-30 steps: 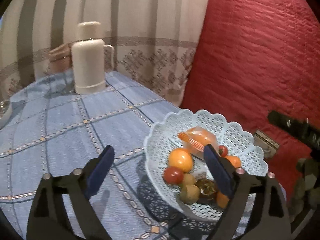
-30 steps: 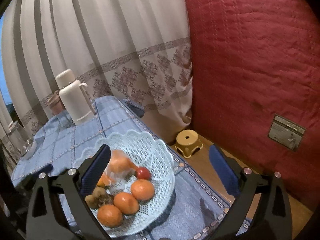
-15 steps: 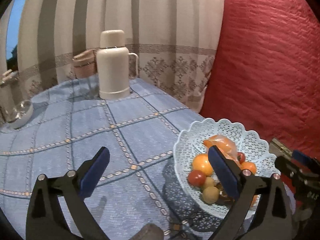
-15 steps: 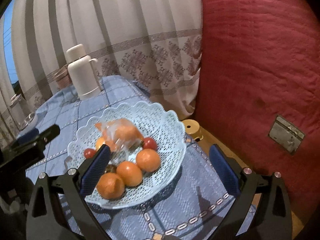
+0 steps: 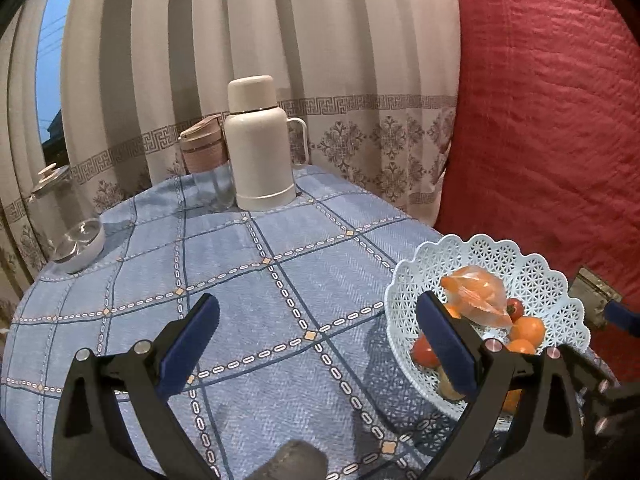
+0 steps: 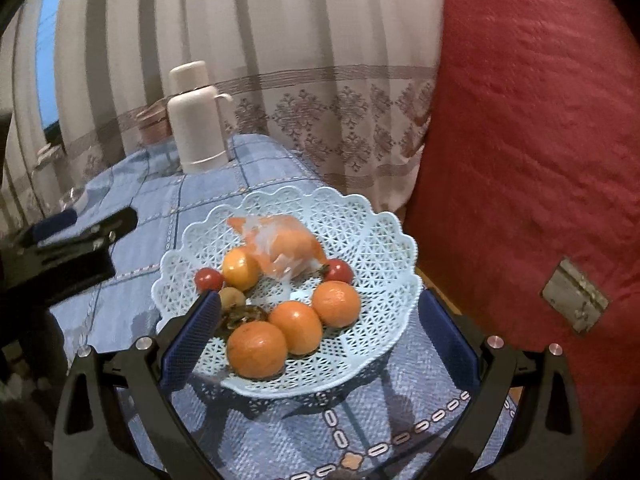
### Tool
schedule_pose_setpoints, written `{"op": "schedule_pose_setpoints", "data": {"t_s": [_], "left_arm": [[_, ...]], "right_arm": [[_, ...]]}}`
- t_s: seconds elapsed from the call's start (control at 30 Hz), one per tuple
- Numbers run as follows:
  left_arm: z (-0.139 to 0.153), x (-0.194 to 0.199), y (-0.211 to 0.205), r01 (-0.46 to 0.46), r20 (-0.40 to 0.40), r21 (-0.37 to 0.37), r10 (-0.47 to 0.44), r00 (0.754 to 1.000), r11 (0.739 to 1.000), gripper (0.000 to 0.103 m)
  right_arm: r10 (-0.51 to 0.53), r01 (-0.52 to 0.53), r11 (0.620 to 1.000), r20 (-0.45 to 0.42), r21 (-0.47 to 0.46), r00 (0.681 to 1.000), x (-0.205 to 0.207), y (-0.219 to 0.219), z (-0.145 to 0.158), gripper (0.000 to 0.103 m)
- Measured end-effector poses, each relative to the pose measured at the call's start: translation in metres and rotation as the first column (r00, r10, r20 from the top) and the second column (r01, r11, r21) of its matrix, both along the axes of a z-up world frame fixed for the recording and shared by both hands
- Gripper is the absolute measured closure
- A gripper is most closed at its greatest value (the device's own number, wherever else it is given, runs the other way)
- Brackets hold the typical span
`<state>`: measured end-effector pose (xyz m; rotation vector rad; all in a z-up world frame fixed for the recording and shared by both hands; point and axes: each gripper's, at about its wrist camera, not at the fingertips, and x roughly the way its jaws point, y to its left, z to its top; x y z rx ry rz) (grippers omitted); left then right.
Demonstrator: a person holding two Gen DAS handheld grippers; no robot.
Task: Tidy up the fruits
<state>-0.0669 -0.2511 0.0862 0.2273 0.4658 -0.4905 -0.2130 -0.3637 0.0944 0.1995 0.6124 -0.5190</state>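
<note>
A pale blue lattice basket (image 6: 368, 220) (image 5: 532, 268) sits at the table's right edge. It holds three oranges (image 6: 296, 326), a yellow-orange fruit (image 6: 240, 268), two small red tomatoes (image 6: 338, 270), small brown fruits (image 6: 232, 298) and an orange item in a clear plastic bag (image 6: 280, 244) (image 5: 476, 296). My right gripper (image 6: 318, 340) is open and empty, its jaws on either side of the basket's near rim. My left gripper (image 5: 318, 338) is open and empty above the tablecloth, left of the basket; it shows in the right wrist view (image 6: 72, 240).
A white thermos (image 5: 258, 144) stands at the back of the blue checked tablecloth (image 5: 240, 280), with a pink-lidded glass cup (image 5: 206, 160) beside it and a glass jar (image 5: 76, 224) at far left. Striped curtain behind; a red quilted wall (image 5: 552, 120) to the right.
My left gripper pulled away leftward from the basket, which now lies at its right. My right gripper moved in over the basket, which now sits between its jaws.
</note>
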Motion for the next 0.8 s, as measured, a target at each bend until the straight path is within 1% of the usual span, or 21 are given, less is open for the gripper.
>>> {"op": "schedule_pose_setpoints", "data": {"t_s": [0.2, 0.3, 0.8], "left_arm": [[0.004, -0.002, 0.002, 0.006, 0.007, -0.005, -0.006, 1.0, 1.0, 0.005], [0.005, -0.004, 0.002, 0.009, 0.011, -0.002, -0.009, 1.0, 1.0, 0.005], [0.007, -0.009, -0.001, 0.021, 0.019, 0.005, -0.021, 1.0, 1.0, 0.005]], "right_arm": [[0.062, -0.064, 0.997, -0.028, -0.044, 0.998, 0.009, 0.021, -0.004, 0.003], [0.078, -0.08, 0.994, -0.04, -0.069, 0.996, 0.012, 0.028, -0.006, 0.003], [0.063, -0.065, 0.995, -0.03, -0.073, 0.998, 0.011, 0.027, -0.004, 0.003]]}}
